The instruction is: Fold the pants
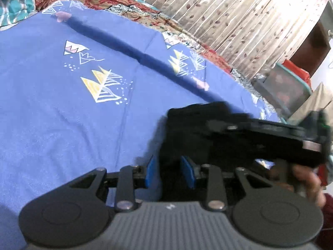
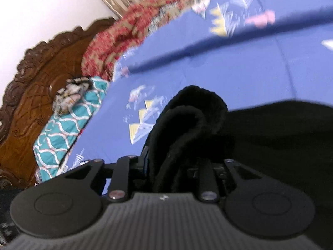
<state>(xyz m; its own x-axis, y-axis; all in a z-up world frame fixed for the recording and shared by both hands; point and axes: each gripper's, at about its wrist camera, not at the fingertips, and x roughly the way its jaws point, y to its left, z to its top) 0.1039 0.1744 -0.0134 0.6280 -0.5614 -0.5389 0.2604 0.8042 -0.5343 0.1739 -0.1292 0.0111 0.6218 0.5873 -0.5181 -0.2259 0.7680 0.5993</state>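
Left wrist view: the left gripper (image 1: 171,171) has its blue pads clamped on black pants (image 1: 187,129), bunched above a blue bedsheet (image 1: 62,125). The right gripper (image 1: 260,133) reaches in just beside, from the right.

Right wrist view: right gripper (image 2: 164,166) is clamped on a rolled fold of pants (image 2: 187,125), cloth trailing rightward.
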